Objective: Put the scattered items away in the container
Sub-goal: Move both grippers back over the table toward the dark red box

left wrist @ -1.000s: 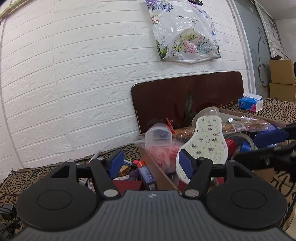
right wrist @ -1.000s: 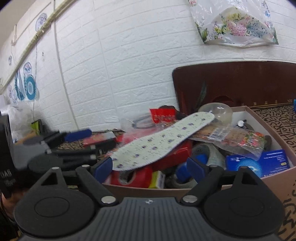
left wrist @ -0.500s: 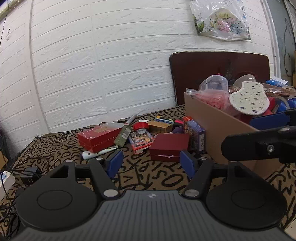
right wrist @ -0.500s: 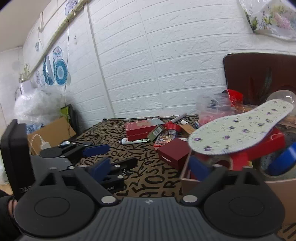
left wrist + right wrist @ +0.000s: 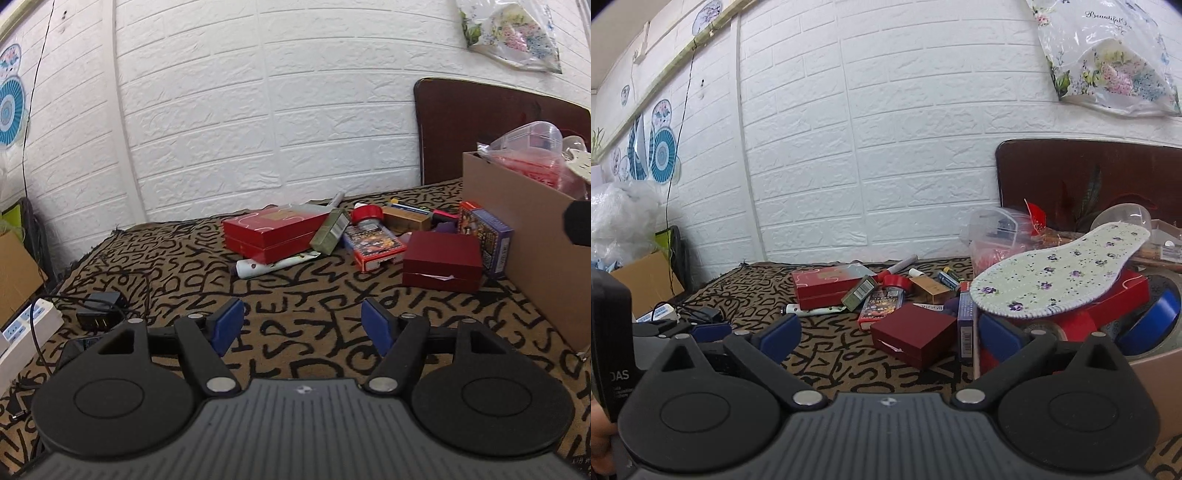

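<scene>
A brown cardboard box (image 5: pixel 532 254) stands at the right, piled with items, a flowered insole (image 5: pixel 1060 271) on top. Scattered items lie left of it on the patterned cloth: a dark red box (image 5: pixel 441 262) (image 5: pixel 912 334), a long red box (image 5: pixel 273 232) (image 5: pixel 827 286), a purple card box (image 5: pixel 489 236), a colourful packet (image 5: pixel 373 243), a white tube (image 5: pixel 273 264) and a red-capped jar (image 5: pixel 367 214). My left gripper (image 5: pixel 301 326) is open and empty, low over the cloth, short of the pile. My right gripper (image 5: pixel 890 336) is open and empty, by the box's left wall.
A black charger with cable (image 5: pixel 98 314) and a white power strip (image 5: pixel 22 328) lie at the left. A white brick wall stands behind, with a brown board (image 5: pixel 491 125) leaning on it. A cardboard carton (image 5: pixel 646 280) and plastic bags sit far left.
Both grippers have swung left and back from above the box, so the scattered pile on the cloth has come into view. Both stay open and empty.
</scene>
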Tool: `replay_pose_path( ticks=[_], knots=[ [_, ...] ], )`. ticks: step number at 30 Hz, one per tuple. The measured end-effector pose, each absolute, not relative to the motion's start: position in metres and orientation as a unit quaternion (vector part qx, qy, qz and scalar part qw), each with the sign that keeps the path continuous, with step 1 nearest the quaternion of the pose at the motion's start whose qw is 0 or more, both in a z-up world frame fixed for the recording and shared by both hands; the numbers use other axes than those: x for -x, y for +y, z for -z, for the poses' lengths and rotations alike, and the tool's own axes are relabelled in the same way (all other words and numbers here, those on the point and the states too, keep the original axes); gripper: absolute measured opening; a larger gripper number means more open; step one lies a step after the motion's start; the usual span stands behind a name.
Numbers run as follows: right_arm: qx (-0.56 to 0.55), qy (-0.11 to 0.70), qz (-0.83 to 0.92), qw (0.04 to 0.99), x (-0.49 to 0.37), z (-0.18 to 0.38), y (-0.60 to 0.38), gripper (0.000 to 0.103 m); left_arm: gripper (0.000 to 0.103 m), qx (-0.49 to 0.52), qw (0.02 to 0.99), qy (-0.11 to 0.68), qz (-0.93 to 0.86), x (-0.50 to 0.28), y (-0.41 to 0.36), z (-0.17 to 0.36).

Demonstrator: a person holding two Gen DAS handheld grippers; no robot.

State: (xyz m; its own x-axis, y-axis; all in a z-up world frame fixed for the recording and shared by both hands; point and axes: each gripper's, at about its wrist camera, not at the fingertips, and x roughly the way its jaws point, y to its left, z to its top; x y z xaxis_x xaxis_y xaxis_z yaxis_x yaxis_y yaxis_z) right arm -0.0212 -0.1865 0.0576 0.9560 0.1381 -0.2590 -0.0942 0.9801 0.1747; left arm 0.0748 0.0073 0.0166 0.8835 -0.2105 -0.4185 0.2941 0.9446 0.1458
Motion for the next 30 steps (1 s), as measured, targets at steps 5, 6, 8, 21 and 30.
replay_pose_path(
  ticks=[5, 6, 8, 21, 30],
  knots=[
    [-0.043, 0.131, -0.103, 0.985, 0.023, -0.062, -0.168, 0.103, 0.072, -0.101, 0.963, 0.207, 0.137, -0.076, 0.007, -0.013],
    [-0.037, 0.133, -0.11, 0.984, 0.021, -0.062, -0.164, 0.103, 0.072, -0.101, 0.963, 0.207, 0.139, -0.076, 0.007, -0.012],
    [-0.035, 0.137, -0.121, 0.983, 0.012, -0.062, -0.156, 0.103, 0.073, -0.104, 0.963, 0.205, 0.142, -0.077, 0.004, -0.012],
    [-0.04, 0.159, -0.01, 0.986, -0.06, -0.048, -0.131, 0.103, 0.08, -0.152, 0.94, 0.21, 0.221, -0.109, -0.015, 0.008],
    [-0.102, 0.209, 0.103, 0.967, -0.086, -0.014, -0.117, 0.103, 0.084, -0.17, 0.922, 0.226, 0.263, -0.129, -0.003, 0.016]
  ],
)
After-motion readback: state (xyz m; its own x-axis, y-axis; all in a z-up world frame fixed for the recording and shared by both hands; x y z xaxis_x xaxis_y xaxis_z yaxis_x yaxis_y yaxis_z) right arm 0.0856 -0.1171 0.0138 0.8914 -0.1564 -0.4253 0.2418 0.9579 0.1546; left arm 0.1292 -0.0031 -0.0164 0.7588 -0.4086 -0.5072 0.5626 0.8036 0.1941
